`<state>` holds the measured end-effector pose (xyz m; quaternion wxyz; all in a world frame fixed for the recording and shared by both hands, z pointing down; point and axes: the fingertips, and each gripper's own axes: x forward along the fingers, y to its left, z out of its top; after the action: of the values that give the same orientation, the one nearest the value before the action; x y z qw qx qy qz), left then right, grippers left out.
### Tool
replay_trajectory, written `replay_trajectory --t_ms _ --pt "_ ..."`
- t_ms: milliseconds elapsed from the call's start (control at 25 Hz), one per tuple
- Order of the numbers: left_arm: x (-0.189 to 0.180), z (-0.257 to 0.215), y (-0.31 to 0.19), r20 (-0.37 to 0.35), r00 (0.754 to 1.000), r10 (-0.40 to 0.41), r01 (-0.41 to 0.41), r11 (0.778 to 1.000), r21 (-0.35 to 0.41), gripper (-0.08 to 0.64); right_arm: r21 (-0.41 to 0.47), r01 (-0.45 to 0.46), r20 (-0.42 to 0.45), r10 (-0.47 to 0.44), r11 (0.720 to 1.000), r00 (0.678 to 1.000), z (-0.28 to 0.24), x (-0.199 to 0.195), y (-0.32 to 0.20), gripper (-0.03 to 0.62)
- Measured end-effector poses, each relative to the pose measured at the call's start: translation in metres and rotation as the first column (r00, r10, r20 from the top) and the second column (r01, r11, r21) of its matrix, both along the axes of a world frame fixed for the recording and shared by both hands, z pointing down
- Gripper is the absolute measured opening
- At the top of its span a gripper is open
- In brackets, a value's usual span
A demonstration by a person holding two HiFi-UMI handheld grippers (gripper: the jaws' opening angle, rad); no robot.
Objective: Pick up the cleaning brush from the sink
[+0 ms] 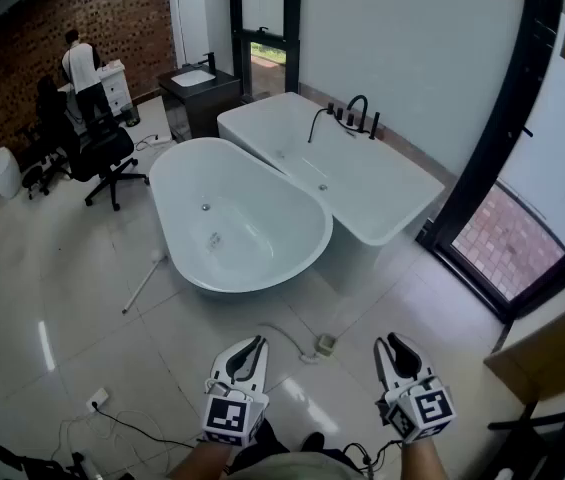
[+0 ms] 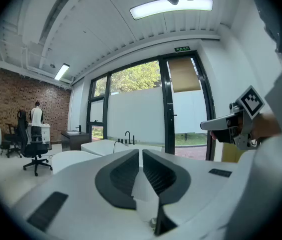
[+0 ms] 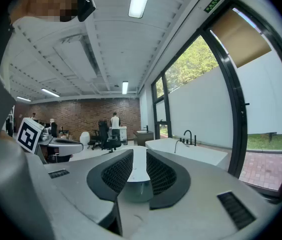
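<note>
No cleaning brush shows in any view. The sink (image 1: 194, 78), a white basin on a dark cabinet, stands far off by the back wall, beyond the two bathtubs; it is also small in the left gripper view (image 2: 73, 133). Both grippers are held low in front of the person, level and far from the sink. My left gripper (image 1: 254, 343) (image 2: 141, 151) has its jaws together with nothing in them. My right gripper (image 1: 390, 341) (image 3: 139, 151) has its jaws a narrow gap apart, and nothing lies between them.
A white oval bathtub (image 1: 237, 218) and a rectangular bathtub (image 1: 342, 168) with a black tap (image 1: 357, 113) stand between me and the sink. Office chairs (image 1: 102, 153) and a person (image 1: 80, 63) are at the back left. A cable and socket (image 1: 97, 400) lie on the tiled floor.
</note>
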<state>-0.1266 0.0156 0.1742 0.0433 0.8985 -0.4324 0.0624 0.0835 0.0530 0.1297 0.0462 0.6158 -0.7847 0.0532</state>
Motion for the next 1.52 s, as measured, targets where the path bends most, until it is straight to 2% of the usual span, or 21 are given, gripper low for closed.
replay_trajectory --t_ms 160,280,400,560,680,800,880,1040,1240,1280,1520 --pt "-0.027 0.005 -0.072 0.022 1.000 0.002 -0.003 0.998 0.057 0.031 0.013 0.048 -0.009 -0.048 0.999 0.999 0.019 -0.039 -0.064 0.061" --pt "-0.035 0.020 -0.102 0.022 1.000 -0.013 0.012 0.998 0.055 0.031 -0.027 0.117 -0.039 -0.118 0.993 0.992 0.046 -0.055 -0.099 0.084" --pt "-0.027 0.044 -0.112 0.039 0.999 -0.029 0.028 0.999 0.030 0.031 -0.082 0.174 -0.063 -0.179 0.981 0.982 0.082 -0.054 -0.124 0.084" --pt "-0.003 0.073 -0.132 0.069 0.995 -0.069 0.068 0.998 0.019 0.058 -0.148 0.255 -0.032 -0.262 0.956 0.964 0.131 -0.045 -0.165 0.092" --pt "0.013 0.100 -0.143 0.062 0.990 -0.129 0.129 0.992 0.011 0.063 -0.199 0.312 -0.014 -0.321 0.929 0.947 0.173 -0.035 -0.190 0.096" --pt "0.029 0.133 -0.161 0.048 0.984 -0.172 0.172 0.985 0.002 0.075 -0.211 0.316 0.032 -0.317 0.925 0.948 0.214 -0.020 -0.222 0.103" --pt "0.033 0.161 -0.174 0.045 0.982 -0.184 0.184 0.983 -0.003 0.074 -0.218 0.315 0.031 -0.316 0.924 0.948 0.246 -0.016 -0.240 0.103" --pt "0.017 0.249 -0.203 0.048 0.978 -0.203 0.203 0.979 -0.007 0.075 -0.237 0.320 -0.003 -0.330 0.917 0.944 0.343 -0.031 -0.272 0.103" --pt "-0.011 0.413 -0.241 0.041 0.973 -0.226 0.227 0.973 -0.034 0.074 -0.284 0.322 -0.030 -0.343 0.903 0.939 0.523 -0.059 -0.309 0.107" --pt "-0.012 0.447 -0.248 0.045 0.974 -0.224 0.226 0.973 -0.040 0.075 -0.298 0.323 -0.030 -0.347 0.898 0.937 0.560 -0.062 -0.316 0.143" --pt "0.001 0.621 -0.299 0.042 0.975 -0.216 0.218 0.975 -0.049 0.074 -0.344 0.347 -0.040 -0.383 0.872 0.923 0.758 -0.070 -0.359 0.143"
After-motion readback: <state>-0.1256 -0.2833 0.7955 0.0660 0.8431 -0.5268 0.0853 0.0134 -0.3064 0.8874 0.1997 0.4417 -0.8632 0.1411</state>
